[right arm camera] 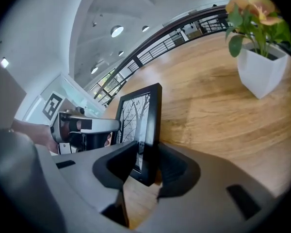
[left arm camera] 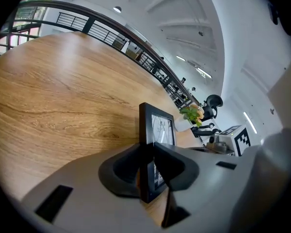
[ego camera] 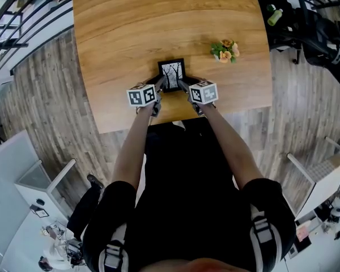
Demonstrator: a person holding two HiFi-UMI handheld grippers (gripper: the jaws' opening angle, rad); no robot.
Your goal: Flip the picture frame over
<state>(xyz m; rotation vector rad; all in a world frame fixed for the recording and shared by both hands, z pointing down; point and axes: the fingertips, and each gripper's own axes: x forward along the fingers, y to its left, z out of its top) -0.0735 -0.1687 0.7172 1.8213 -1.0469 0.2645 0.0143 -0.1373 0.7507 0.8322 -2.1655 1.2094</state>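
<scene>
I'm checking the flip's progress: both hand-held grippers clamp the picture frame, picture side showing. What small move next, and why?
Probably tip the picture frame over toward the table. Its picture faces up, and the left hand-held gripper and right hand-held gripper each clamp a side edge.

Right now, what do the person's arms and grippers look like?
Left gripper and right gripper match: grey moulded bodies with dark cupped pads, each topped by a white cube bearing black square markers. No cables show. The person wears a black short-sleeved top with grey-buckled shoulder straps.
</scene>
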